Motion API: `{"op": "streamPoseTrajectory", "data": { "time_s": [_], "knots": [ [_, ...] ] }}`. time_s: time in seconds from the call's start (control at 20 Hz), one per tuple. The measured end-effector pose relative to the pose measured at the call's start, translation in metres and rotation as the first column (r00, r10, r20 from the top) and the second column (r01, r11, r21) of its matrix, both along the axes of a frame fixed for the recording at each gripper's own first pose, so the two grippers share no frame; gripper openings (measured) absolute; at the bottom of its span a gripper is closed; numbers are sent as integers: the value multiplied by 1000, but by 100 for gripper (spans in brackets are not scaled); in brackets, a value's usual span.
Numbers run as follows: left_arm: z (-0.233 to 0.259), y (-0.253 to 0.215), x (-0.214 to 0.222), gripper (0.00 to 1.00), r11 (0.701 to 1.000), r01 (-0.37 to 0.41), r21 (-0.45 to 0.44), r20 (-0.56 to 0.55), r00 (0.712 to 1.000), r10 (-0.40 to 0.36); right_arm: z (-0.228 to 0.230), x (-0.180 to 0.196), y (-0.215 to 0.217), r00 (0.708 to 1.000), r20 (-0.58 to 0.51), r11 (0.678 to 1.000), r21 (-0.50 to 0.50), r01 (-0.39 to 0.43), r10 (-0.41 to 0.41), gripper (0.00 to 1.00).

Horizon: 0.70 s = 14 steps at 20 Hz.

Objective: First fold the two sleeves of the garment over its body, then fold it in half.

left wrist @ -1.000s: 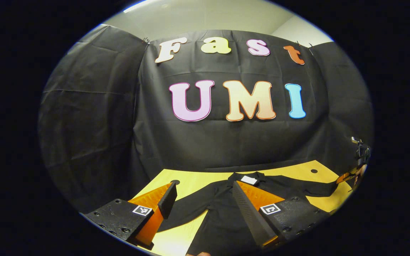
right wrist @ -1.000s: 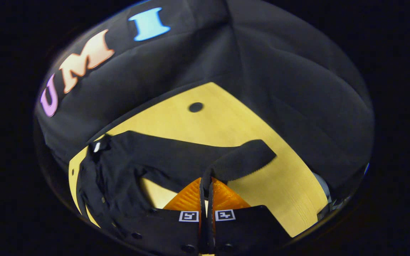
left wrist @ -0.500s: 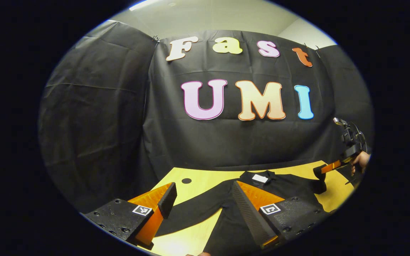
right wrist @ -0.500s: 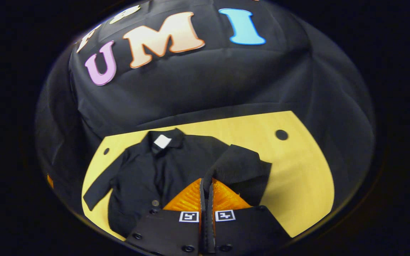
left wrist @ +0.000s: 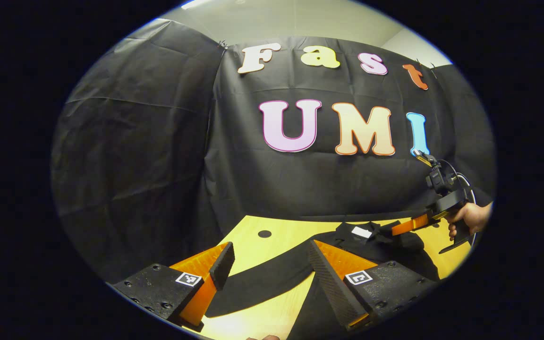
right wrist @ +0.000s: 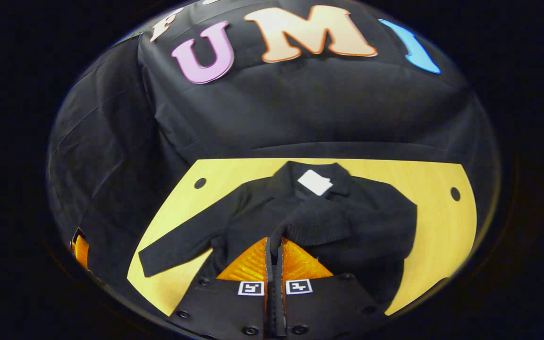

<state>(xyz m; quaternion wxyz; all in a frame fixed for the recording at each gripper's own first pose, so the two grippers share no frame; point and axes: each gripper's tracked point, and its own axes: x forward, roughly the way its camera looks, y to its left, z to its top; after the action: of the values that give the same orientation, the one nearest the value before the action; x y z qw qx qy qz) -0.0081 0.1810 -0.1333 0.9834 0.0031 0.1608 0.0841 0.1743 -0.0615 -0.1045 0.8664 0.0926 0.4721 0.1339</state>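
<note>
Garment (right wrist: 272, 212) lies flat on the yellow surface (right wrist: 442, 222); the right gripper (right wrist: 274, 245) pinches the right sleeve's cuff (right wrist: 300, 226) over the chest and should lay it flat before letting go; the left gripper (left wrist: 267, 264) waits, fingers spread, above the outstretched left sleeve (right wrist: 182, 245).

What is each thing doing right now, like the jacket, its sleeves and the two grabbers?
jacket: lying flat on the table, not yet folded in half.
right sleeve: pulled over the body, cuff pinched.
left sleeve: lying stretched out on the table.
right gripper: shut on the right sleeve.
left gripper: open, holding nothing.
</note>
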Motion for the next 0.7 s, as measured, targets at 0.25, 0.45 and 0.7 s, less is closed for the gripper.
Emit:
{"op": "streamPoseTrajectory", "data": {
  "time_s": [0.25, 0.45, 0.7],
  "knots": [
    [-13, 26, -6, 96, 999, -45, -17, -27, 999, 44, 11, 41, 11, 995, -34, 995, 5, -97, 97, 2],
    [-26, 45, -11, 94, 996, -85, -28, -49, 995, 84, -14, 37, 45, 993, -41, 994, 4, -109, 109, 11],
    [-51, 68, -20, 94, 986, -158, -58, -94, 984, 152, -4, 48, 42, 996, 27, 996, -27, -83, 84, 83]
  ]
}}
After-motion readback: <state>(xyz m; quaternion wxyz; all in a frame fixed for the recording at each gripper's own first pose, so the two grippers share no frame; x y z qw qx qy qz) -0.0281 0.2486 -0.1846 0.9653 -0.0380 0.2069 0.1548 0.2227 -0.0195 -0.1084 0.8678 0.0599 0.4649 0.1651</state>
